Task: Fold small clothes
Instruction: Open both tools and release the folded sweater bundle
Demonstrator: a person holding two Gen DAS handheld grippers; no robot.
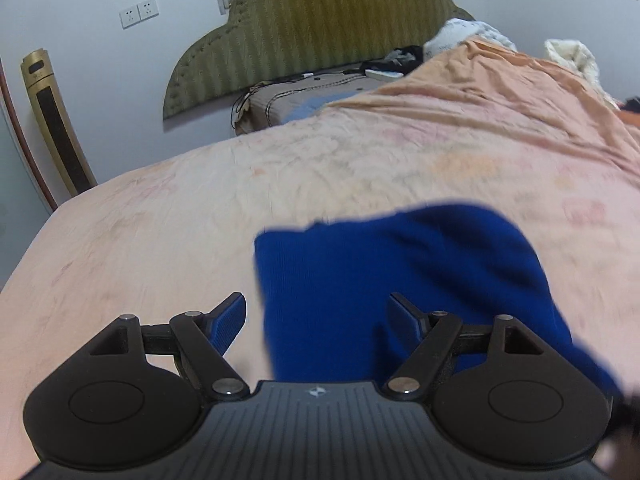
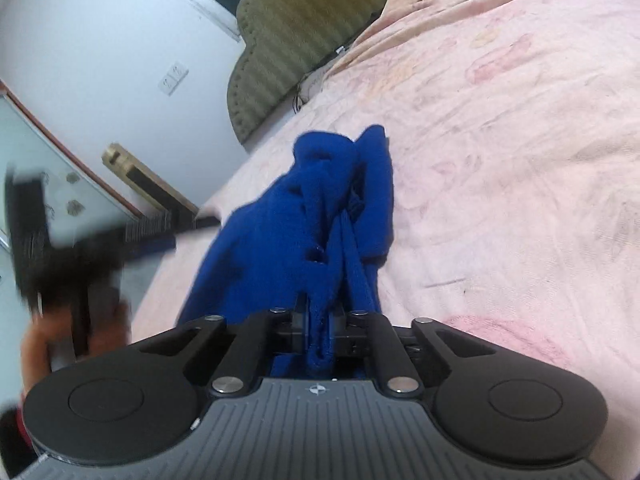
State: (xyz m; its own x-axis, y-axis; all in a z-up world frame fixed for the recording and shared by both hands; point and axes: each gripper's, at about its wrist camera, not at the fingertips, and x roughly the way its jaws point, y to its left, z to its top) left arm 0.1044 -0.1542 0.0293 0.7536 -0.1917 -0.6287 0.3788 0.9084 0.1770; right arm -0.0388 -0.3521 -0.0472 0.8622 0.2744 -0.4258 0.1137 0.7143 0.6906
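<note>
A small blue knitted garment [image 1: 400,272] lies on the pink bedsheet [image 1: 200,208]. In the left wrist view my left gripper [image 1: 316,312] stands open just above the garment's near left corner, with cloth under the gap but no pad pressing on it. In the right wrist view the same blue garment [image 2: 320,208] is bunched and drawn into my right gripper [image 2: 324,320], whose jaws are shut on a fold of it. The left gripper [image 2: 80,240] shows there as a blurred black shape at the left, held by a hand [image 2: 44,344].
The bed's olive padded headboard [image 1: 320,28] stands at the far end, with a rumpled orange quilt [image 1: 500,88] and dark items by it. A gold tower fan [image 1: 56,124] stands by the wall beyond the bed's left edge. The sheet [image 2: 520,160] stretches away to the right.
</note>
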